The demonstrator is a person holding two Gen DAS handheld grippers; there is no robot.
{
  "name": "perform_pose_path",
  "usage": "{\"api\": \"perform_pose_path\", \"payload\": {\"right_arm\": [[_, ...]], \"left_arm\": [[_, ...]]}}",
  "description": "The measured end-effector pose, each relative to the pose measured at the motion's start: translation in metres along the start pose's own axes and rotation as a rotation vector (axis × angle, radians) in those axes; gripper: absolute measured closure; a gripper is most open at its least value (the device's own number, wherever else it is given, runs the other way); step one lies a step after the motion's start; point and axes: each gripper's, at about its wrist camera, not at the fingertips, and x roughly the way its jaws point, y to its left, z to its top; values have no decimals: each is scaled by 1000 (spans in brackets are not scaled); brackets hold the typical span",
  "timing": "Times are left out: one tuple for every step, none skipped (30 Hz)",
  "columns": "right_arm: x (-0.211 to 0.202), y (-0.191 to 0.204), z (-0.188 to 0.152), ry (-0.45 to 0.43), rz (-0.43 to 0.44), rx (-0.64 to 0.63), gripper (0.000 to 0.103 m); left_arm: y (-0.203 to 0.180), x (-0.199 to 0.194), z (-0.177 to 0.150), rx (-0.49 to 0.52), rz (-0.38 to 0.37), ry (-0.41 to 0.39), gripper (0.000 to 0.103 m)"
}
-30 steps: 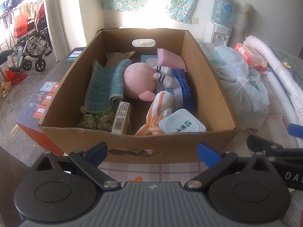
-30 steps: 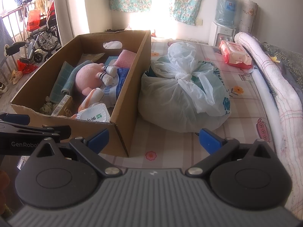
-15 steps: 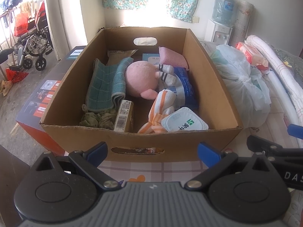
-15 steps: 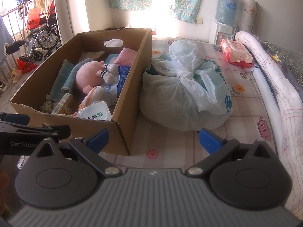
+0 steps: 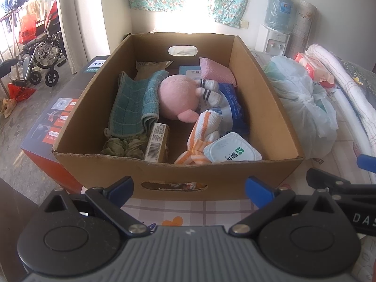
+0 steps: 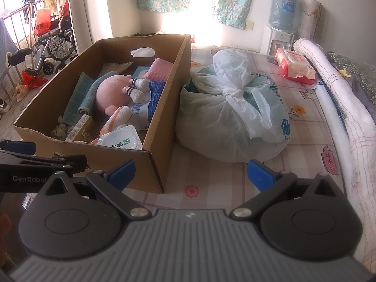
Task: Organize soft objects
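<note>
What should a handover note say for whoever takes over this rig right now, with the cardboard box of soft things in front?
Left gripper: open, empty, in front of the cardboard box's near wall.
Right gripper: open, empty, by the box's near right corner, facing the tied plastic bag on the mat.
In the box: pink plush toy, teal towel, striped socks, orange-striped cloth, pink sponge, green rag, plus a small carton, blue packet and white lidded tub.
Done: nothing grasped yet.
Left: pick out and sort the soft items.

Blown-out window (image 5: 188, 4) backlight; fisheye-warped edges
</note>
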Motion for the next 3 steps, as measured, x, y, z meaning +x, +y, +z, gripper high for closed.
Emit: {"api": "perform_pose_path", "payload": {"right_arm": [[0, 0, 0, 0, 0, 0, 1], [0, 0, 0, 0, 0, -1, 1], [0, 0, 0, 0, 0, -1, 1]], "left_arm": [[0, 0, 0, 0, 0, 0, 1], [0, 0, 0, 0, 0, -1, 1], [0, 0, 0, 0, 0, 0, 1]]}}
